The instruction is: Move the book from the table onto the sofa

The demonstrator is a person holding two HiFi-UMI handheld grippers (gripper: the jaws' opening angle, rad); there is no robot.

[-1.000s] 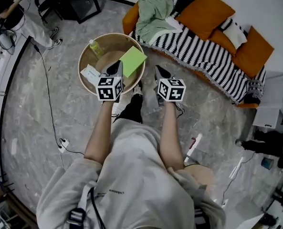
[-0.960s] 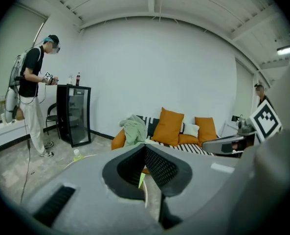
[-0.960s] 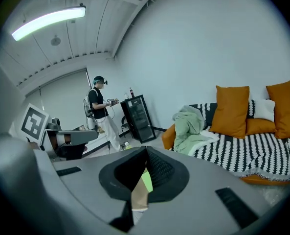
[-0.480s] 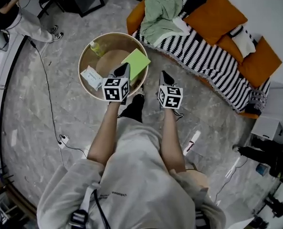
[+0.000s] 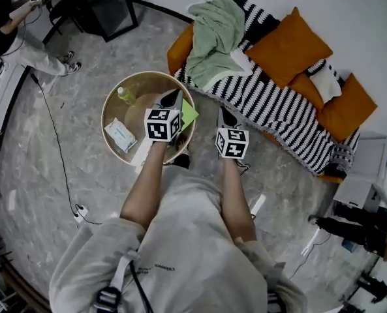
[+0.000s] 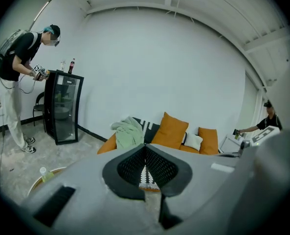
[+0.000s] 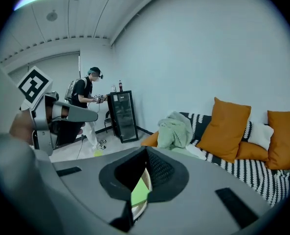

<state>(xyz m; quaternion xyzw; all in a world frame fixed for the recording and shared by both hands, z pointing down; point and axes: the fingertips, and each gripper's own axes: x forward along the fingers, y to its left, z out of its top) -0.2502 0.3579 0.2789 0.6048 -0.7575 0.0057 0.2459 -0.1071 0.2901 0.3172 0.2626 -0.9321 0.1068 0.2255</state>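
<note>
Since the earlier frames, both claws have been carried forward towards the sofa (image 5: 281,113). The left claw (image 5: 175,97) is now seen over the right part of the round table (image 5: 112,107), so that part of the green book (image 5: 190,113) is covered by it in the head view. The right claw (image 5: 224,115) is held beside the table, over the floor between table and sofa.

Both claws are pressed together and nothing is pinched in either. The book is still lying on the table, at the edge nearest the sofa. Whether it is touched by the left claw cannot be told.

A small bottle (image 5: 123,94) and a flat white packet (image 5: 120,134) are also seen on the table. Their print is too small to be read, and no title can be made out on the book. Only black-and-white square markers are shown on the claws' cubes.

A green blanket (image 5: 213,34) and orange cushions (image 5: 288,47) are spread on the striped sofa.
</note>
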